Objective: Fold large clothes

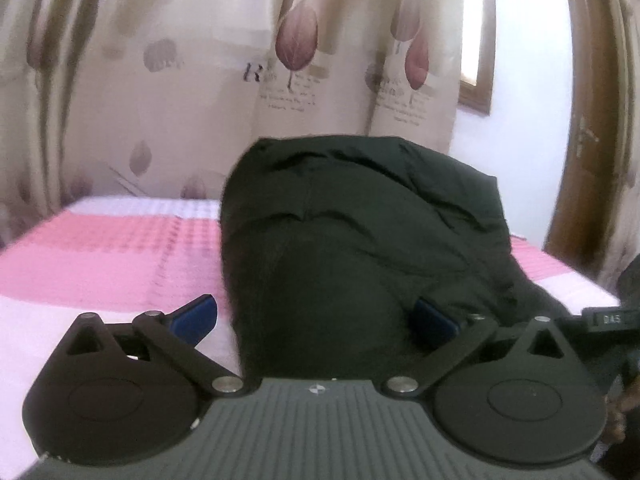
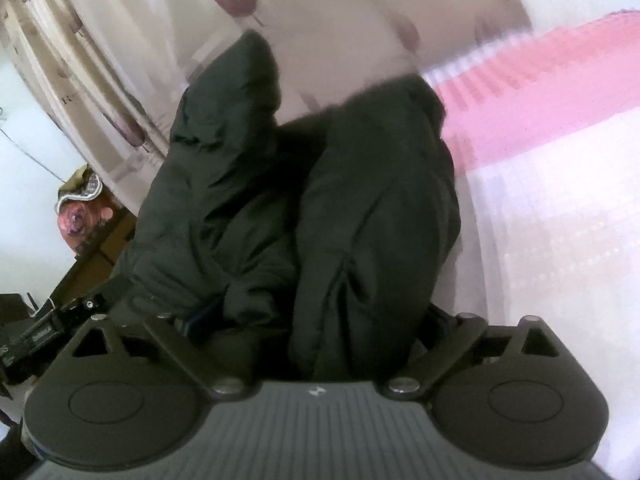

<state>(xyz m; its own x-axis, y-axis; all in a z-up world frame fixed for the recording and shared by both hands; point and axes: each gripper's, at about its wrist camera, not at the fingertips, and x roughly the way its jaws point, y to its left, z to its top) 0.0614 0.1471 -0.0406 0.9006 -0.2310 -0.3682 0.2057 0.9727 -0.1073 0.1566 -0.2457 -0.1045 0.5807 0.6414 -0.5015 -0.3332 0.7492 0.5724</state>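
Observation:
A large dark green padded garment fills the space between the blue-padded fingers of my left gripper, whose jaws stand wide apart around its bulk above the pink and white bed. In the right wrist view the same garment rises in two thick bunched folds from my right gripper. Its jaws are also wide apart, with the cloth packed between them and the finger pads almost hidden. Both views are blurred.
A cream curtain with purple leaf print hangs behind the bed. A brown door frame stands at the right. In the right wrist view, dark furniture with a pink patterned object sits at the left, and the other gripper shows.

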